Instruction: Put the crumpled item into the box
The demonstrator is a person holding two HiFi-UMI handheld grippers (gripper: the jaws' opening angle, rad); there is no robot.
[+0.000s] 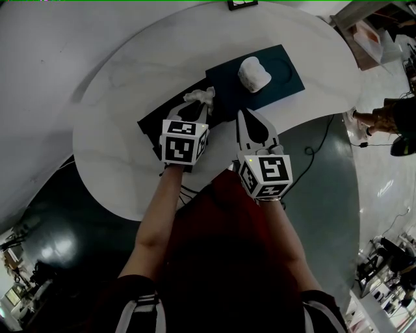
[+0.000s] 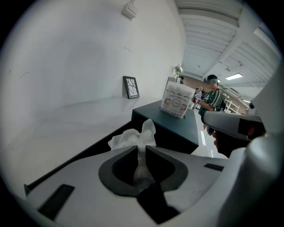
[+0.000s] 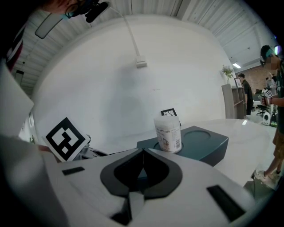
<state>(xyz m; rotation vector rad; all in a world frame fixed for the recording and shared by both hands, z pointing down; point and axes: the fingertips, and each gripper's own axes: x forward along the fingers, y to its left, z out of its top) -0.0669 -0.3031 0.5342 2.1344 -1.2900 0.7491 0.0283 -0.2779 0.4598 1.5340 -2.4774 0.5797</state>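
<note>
A crumpled white tissue (image 1: 200,97) (image 2: 133,139) is pinched between the jaws of my left gripper (image 1: 195,108) (image 2: 142,149), its loose end sticking out past the tips. It hangs just above a flat dark tray (image 1: 152,123) (image 2: 84,157) beside the dark teal box (image 1: 285,73) (image 2: 177,129) (image 3: 202,141). On that box stands a white tissue canister (image 1: 254,73) (image 2: 177,101) (image 3: 167,132). My right gripper (image 1: 246,117) (image 3: 143,152) is shut with nothing in it, near the box's front edge.
All of this rests on a round white table (image 1: 123,162). A small framed picture (image 1: 242,4) (image 2: 131,87) stands at its far edge. A cable (image 1: 313,153) runs over the dark floor at the right. A person in a striped shirt (image 2: 215,100) stands beyond the table.
</note>
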